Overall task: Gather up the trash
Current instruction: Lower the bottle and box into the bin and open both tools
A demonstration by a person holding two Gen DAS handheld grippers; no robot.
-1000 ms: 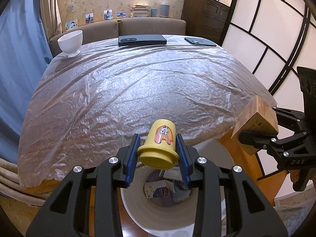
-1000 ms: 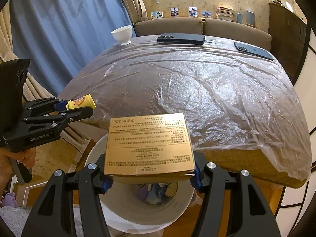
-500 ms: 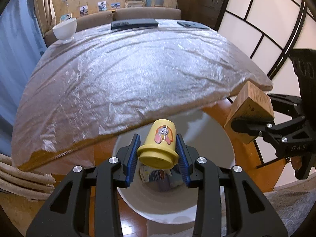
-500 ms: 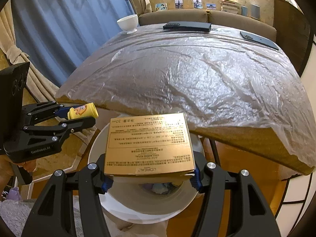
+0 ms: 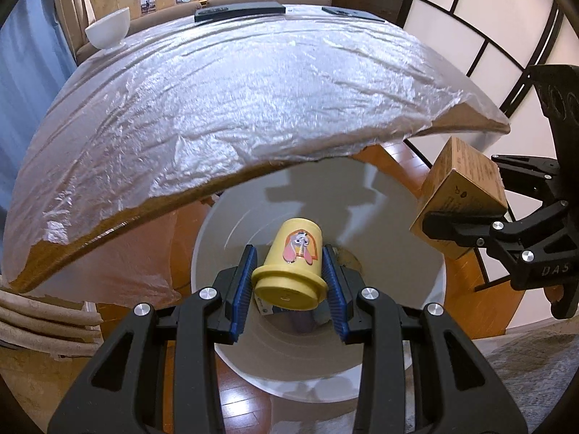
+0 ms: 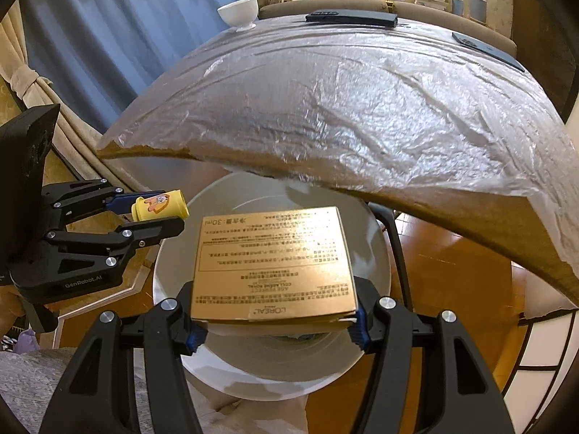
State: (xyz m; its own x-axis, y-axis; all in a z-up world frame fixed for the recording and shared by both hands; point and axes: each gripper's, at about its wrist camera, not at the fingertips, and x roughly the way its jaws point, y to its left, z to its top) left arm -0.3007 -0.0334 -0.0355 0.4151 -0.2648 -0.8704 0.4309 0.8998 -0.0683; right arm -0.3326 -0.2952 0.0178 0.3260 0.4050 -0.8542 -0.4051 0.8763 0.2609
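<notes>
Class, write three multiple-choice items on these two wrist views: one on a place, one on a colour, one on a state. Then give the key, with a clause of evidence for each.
1. Where does the white bowl stand?
A. on the table's far corner
B. inside the bin
C. on the floor

2. What colour is the cup in the left gripper?
A. red
B. yellow
C. green

3. What is the state of the right gripper?
A. open and empty
B. shut on the bowl
C. shut on the gold box

Key: 1 A, the bowl sits on the plastic-covered table at its far edge. 2 B, the cup is yellow with a cartoon dog on it. 3 C, both pads press the box's sides above the white bin.
</notes>
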